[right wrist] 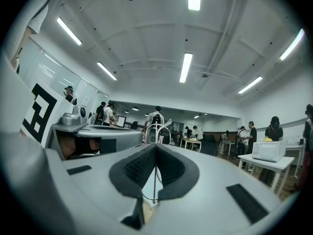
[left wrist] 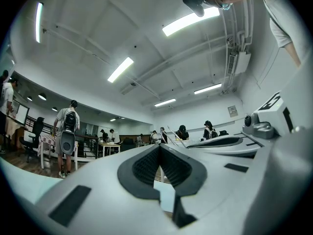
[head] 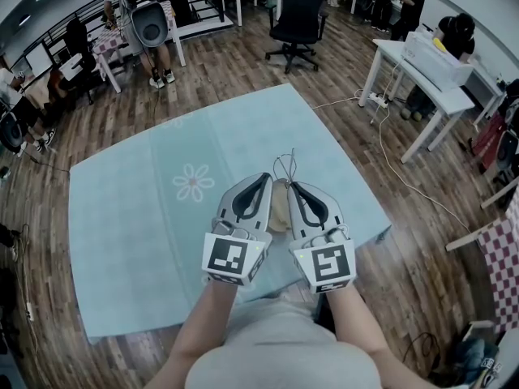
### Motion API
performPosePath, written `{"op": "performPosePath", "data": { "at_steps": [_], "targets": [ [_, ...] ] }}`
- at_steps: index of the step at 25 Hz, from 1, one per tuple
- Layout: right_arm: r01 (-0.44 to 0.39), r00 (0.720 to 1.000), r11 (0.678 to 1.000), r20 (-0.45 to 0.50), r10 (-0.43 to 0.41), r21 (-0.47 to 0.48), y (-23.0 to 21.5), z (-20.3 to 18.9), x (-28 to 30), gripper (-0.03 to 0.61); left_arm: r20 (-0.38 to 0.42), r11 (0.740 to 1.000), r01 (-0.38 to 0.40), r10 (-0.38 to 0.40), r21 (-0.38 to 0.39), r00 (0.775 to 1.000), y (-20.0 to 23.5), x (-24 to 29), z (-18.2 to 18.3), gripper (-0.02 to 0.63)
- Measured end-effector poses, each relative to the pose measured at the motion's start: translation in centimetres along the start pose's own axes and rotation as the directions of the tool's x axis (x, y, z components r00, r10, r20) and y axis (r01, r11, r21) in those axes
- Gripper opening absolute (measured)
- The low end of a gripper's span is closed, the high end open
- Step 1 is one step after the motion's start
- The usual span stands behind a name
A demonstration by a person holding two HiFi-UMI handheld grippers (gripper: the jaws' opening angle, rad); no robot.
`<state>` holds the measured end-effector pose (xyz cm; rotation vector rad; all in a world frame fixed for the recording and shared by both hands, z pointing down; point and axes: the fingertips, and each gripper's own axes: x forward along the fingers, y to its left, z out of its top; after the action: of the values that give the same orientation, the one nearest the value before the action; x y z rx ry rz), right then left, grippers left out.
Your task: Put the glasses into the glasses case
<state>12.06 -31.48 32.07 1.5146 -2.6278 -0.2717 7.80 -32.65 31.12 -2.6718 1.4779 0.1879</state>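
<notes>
Thin wire-framed glasses (head: 284, 165) stick up between my two grippers, over the light-blue tablecloth (head: 146, 217). My right gripper (head: 293, 185) is shut on them: in the right gripper view a thin wire (right wrist: 155, 180) runs up between the closed pads, with the frame's loop (right wrist: 157, 129) above the tips. My left gripper (head: 266, 177) is close alongside, its jaws shut tip to tip (left wrist: 159, 146) with nothing visible between them. A beige case (head: 280, 207) lies between and under the grippers, mostly hidden. The glasses wires (left wrist: 171, 134) show faintly past the right gripper's body.
The table's near-right corner (head: 388, 229) is close to the grippers. Beyond it are wooden floor, a black office chair (head: 298, 19), a white desk with a printer (head: 426, 67), a floor cable (head: 405, 181), and people standing at the back left (head: 150, 23).
</notes>
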Motion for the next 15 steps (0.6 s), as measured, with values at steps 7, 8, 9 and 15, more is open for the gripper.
{"op": "performPosePath", "data": {
  "at_steps": [7,8,9,15],
  "targets": [
    [-0.011,1.0,1.0,-0.006,0.011,0.028,0.09,0.05,-0.4,0.011,0.015,1.0,0.017,-0.017,-0.02,1.0,-0.46,-0.3,0.15,0.008],
    [-0.009,1.0,1.0,-0.009,0.01,0.03,0.07,0.03,-0.43,0.011,0.013,1.0,0.017,-0.016,-0.02,1.0,-0.46,-0.31,0.1,0.008],
    [-0.008,1.0,0.999,-0.012,0.008,0.031,0.06,0.0,-0.46,0.011,0.013,1.0,0.016,-0.016,-0.022,1.0,-0.45,-0.33,0.06,0.009],
    [-0.01,1.0,1.0,-0.023,0.01,0.019,0.38,-0.21,-0.52,0.011,0.005,0.999,0.018,-0.018,-0.031,1.0,-0.46,-0.6,-0.09,0.009]
  ]
}}
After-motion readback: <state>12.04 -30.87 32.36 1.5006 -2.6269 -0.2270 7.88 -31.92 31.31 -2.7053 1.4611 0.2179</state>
